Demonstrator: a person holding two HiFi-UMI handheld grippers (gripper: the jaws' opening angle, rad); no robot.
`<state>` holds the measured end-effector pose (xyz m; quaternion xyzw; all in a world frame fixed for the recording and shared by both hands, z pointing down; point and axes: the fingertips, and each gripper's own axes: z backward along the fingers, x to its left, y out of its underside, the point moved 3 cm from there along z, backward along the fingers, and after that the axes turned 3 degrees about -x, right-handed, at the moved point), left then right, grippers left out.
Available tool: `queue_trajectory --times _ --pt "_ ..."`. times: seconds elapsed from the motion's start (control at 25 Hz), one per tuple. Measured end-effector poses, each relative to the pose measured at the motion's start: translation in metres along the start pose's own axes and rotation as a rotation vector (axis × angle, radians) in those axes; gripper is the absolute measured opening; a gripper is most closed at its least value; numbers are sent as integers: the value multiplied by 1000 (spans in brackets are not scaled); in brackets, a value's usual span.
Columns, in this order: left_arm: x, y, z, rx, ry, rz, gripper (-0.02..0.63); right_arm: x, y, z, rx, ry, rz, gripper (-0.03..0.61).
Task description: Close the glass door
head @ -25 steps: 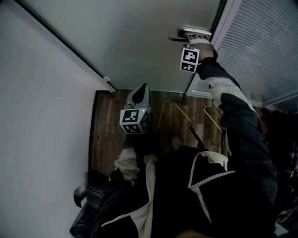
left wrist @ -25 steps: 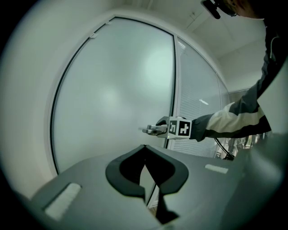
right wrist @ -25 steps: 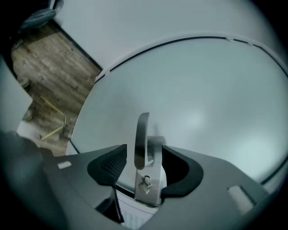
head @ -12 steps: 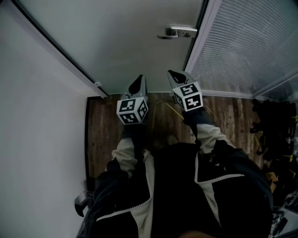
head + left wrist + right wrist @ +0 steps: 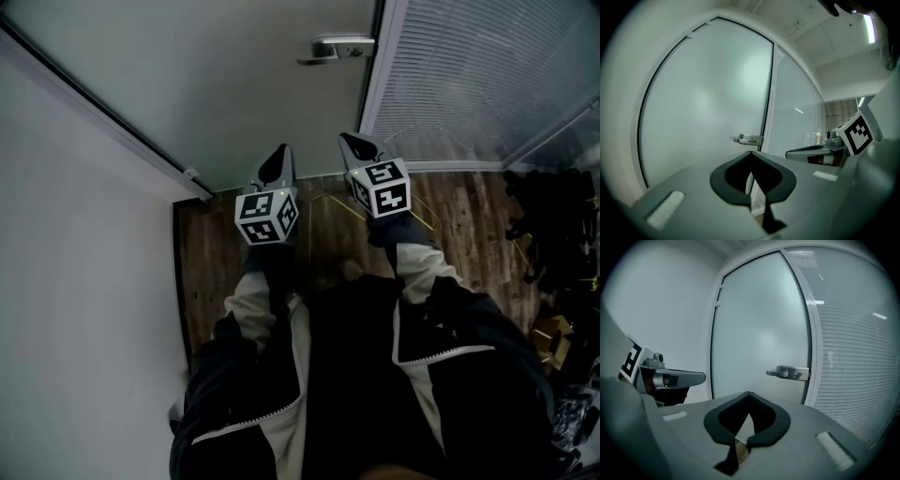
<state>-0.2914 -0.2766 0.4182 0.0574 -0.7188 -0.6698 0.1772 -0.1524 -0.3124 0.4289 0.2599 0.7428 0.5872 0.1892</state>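
Note:
The frosted glass door (image 5: 234,75) fills the top of the head view, its edge lying against the white frame (image 5: 380,66). Its metal lever handle (image 5: 336,47) sticks out near that edge, free of both grippers. My left gripper (image 5: 278,157) and right gripper (image 5: 354,145) are held side by side in front of my chest, pointing at the door and well short of it. Both are shut with nothing between the jaws. The left gripper view has the handle (image 5: 749,139) straight ahead; the right gripper view has the handle (image 5: 790,372) ahead and slightly right.
A glass partition with white blinds (image 5: 487,75) stands right of the door. A white wall (image 5: 75,244) runs along the left. Wooden floor (image 5: 206,253) lies below, with thin yellow wire frames (image 5: 330,202) near the door and dark clutter (image 5: 553,225) at the right.
My right gripper left the door handle, drew back toward me and rolled over, ending beside the left gripper with its jaws shut. The left gripper barely shifted.

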Motion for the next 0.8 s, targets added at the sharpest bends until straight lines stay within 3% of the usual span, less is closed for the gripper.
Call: queue_trajectory --times 0.8 --pt "-2 -8 -1 -8 -19 -46 2 -1 -8 -2 0 -13 47 0"
